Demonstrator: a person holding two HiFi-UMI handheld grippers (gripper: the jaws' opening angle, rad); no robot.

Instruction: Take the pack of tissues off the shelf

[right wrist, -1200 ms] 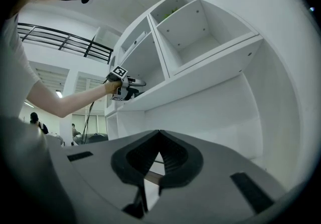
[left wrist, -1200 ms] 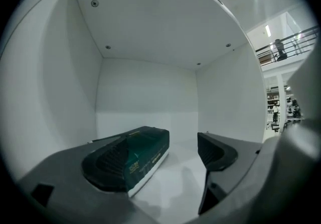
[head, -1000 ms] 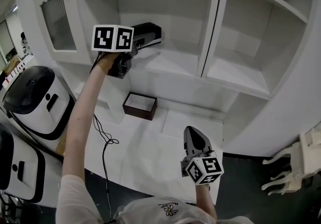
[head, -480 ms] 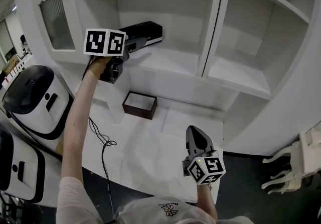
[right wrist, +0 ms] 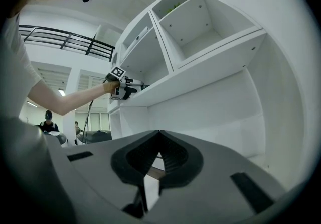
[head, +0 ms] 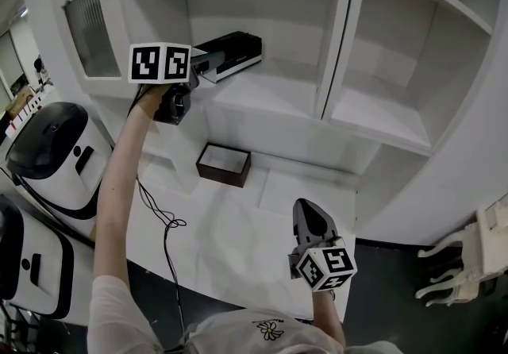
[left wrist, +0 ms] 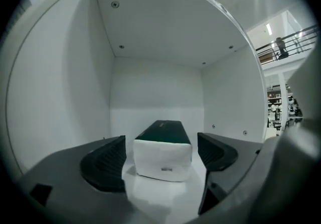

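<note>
The pack of tissues (head: 234,55), dark on top with white ends, lies on the shelf (head: 270,94) in the left cupboard bay. My left gripper (head: 205,68) is raised to the shelf's front left edge and stands open. In the left gripper view the pack's white near end (left wrist: 163,160) sits between the two spread jaws, with a gap on each side. My right gripper (head: 305,213) hangs low over the white counter, shut with nothing in it; its jaws (right wrist: 159,155) meet at the tips.
A dark open box (head: 223,166) sits on the counter (head: 238,241) under the shelf. An upright divider (head: 341,35) bounds the bay on the right. White appliances (head: 55,154) and a cable (head: 163,225) lie at left, a white chair (head: 468,265) at right.
My left gripper has drawn back a little to the left along the shelf's front, so more of the pack shows. The right gripper has hardly moved.
</note>
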